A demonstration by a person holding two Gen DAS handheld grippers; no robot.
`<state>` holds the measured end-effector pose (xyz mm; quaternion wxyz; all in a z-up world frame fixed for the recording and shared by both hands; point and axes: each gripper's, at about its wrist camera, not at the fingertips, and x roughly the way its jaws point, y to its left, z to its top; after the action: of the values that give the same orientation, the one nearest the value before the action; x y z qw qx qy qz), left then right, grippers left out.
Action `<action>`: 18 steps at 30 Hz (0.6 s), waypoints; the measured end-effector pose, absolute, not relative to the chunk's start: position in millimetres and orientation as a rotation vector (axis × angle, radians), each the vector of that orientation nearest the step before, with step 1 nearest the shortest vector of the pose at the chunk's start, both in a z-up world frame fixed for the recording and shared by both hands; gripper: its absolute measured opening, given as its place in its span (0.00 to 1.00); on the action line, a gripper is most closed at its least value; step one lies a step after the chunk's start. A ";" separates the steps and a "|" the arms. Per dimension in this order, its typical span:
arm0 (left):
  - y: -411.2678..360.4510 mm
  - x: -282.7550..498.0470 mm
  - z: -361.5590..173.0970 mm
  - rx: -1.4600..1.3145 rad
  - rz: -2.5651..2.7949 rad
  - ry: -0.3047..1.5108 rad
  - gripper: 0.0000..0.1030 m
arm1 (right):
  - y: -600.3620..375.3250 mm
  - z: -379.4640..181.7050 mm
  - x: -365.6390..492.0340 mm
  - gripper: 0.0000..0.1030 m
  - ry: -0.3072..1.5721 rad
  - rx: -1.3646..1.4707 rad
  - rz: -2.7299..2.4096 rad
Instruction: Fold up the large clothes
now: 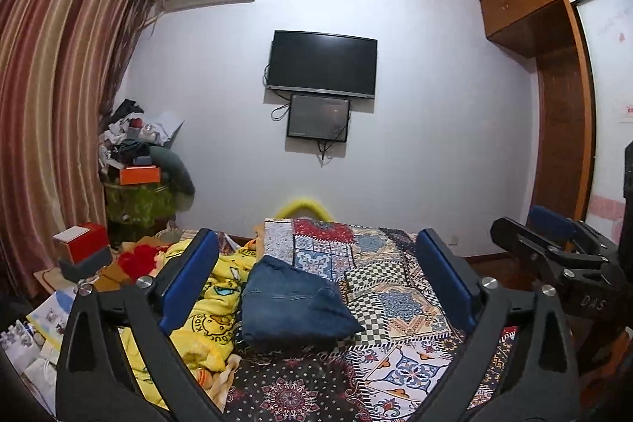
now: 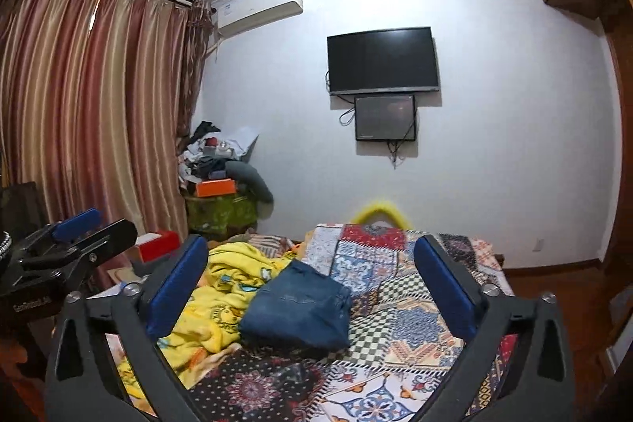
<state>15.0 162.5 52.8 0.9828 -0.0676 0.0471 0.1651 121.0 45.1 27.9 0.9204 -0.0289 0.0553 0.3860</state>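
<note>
A pair of blue jeans (image 1: 292, 303) lies folded into a compact bundle on the patchwork bedspread (image 1: 399, 303); it also shows in the right wrist view (image 2: 300, 307). My left gripper (image 1: 316, 244) is open and empty, held above and short of the jeans. My right gripper (image 2: 312, 248) is open and empty too, held above the bed with the jeans between its fingers in view. The right gripper shows at the right edge of the left wrist view (image 1: 554, 244); the left gripper shows at the left edge of the right wrist view (image 2: 79, 236).
A yellow cartoon blanket (image 1: 205, 307) lies crumpled left of the jeans. A cluttered stand with an orange box (image 1: 140, 175) stands in the corner by striped curtains (image 1: 51, 86). A TV (image 1: 322, 64) hangs on the far wall. A wooden wardrobe (image 1: 554, 66) stands at right.
</note>
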 end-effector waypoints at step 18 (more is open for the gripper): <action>157.4 10.5 44.2 -0.142 0.344 0.091 0.99 | 35.2 18.3 116.3 1.00 0.128 -0.068 0.784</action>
<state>10.5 157.4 44.2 0.9817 -0.0705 0.0452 0.1709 116.3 35.2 18.3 0.9216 -0.0333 0.0623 0.3816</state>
